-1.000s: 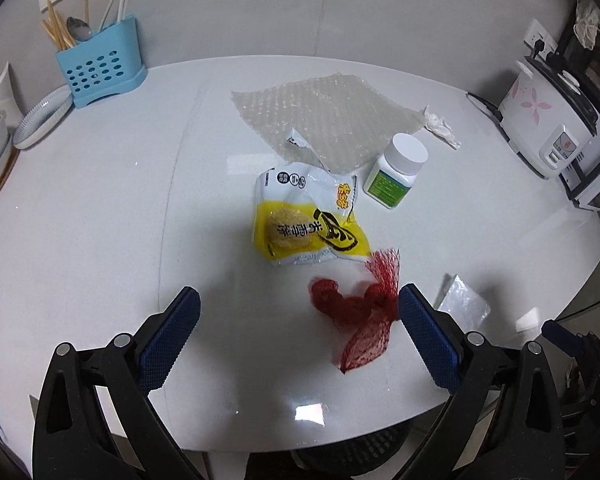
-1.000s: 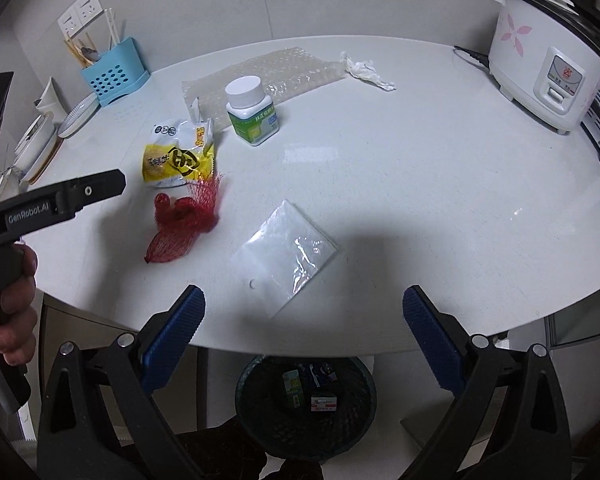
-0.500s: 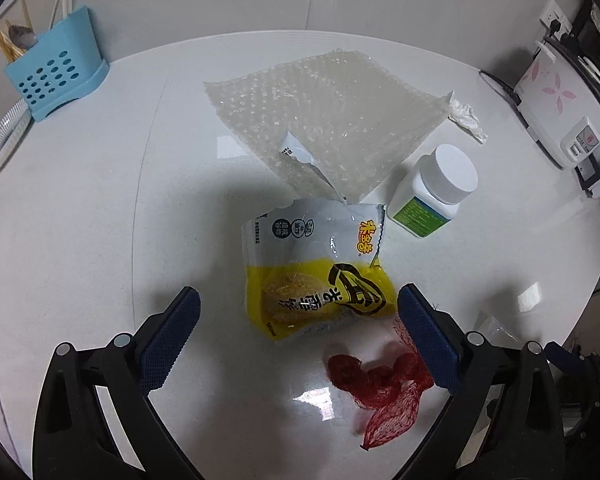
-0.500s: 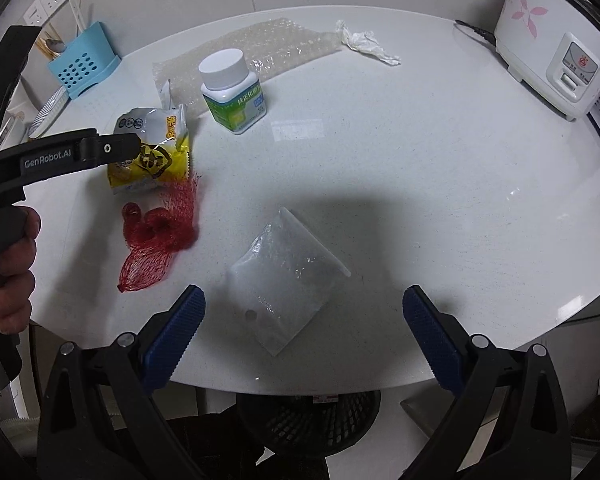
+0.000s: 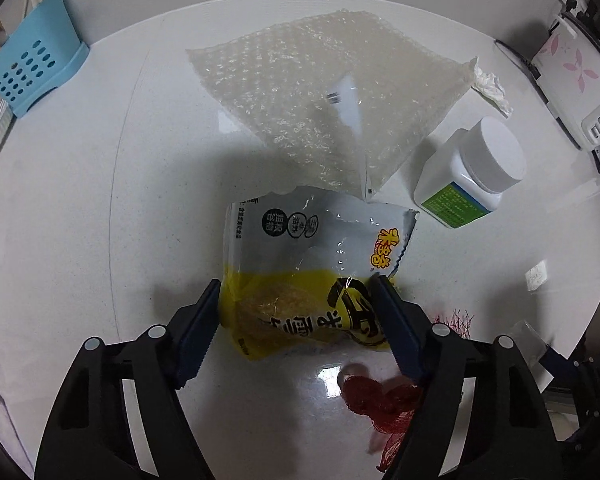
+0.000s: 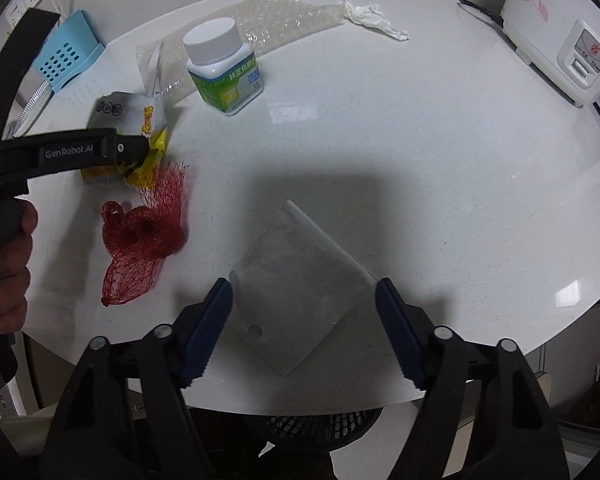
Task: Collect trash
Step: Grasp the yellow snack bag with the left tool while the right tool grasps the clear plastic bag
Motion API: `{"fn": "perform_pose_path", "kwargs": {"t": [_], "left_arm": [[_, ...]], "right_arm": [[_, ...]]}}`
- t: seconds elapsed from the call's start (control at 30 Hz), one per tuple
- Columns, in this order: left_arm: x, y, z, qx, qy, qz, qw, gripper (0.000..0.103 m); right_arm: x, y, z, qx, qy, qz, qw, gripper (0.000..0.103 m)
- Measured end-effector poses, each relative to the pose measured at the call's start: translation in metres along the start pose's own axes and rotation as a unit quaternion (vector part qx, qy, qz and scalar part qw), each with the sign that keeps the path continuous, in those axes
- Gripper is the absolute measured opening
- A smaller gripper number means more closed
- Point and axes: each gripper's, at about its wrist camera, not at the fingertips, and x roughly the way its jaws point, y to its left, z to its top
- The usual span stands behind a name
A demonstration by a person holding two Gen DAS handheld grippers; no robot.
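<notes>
Yellow-and-white snack wrapper lies flat and torn open, its yellow end between the left tongs pads, both touching or nearly so. Red mesh net, crumpled, lies just right of those tongs; clear plastic bag flat between the spread right tongs. Bubble wrap sheet, white pill bottle upright and crumpled tissue sit beyond the wrapper.

Both grippers: black plastic frames, silver pivot screws, ribbed dark-blue fingers; left gripper marked "GenRobot.AI"; bare-skinned left hand.
</notes>
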Motion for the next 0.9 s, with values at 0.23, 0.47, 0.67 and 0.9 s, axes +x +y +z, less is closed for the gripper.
{"fn": "perform_pose_path", "kwargs": {"t": [0.23, 0.47, 0.67, 0.9], "left_arm": [[-0.004, 0.001, -0.001, -0.004, 0.006, -0.012, 0.9999, 0.050], [-0.011, -0.002, -0.002, -0.003, -0.001, -0.018, 0.9998, 0.038], [-0.017, 0.000, -0.002, -0.007, -0.008, -0.017, 0.9998, 0.036], [-0.028, 0.005, -0.007, -0.016, -0.020, -0.020, 0.9995, 0.035]], "right_arm": [[-0.001, 0.004, 0.002, -0.011, -0.012, -0.022, 1.000, 0.041], [-0.002, -0.005, 0.005, 0.005, -0.017, -0.027, 0.999, 0.010], [-0.005, -0.011, 0.006, 0.017, -0.025, -0.014, 0.999, 0.000], [-0.016, -0.013, 0.007, 0.016, -0.043, -0.006, 0.999, 0.000]]}}
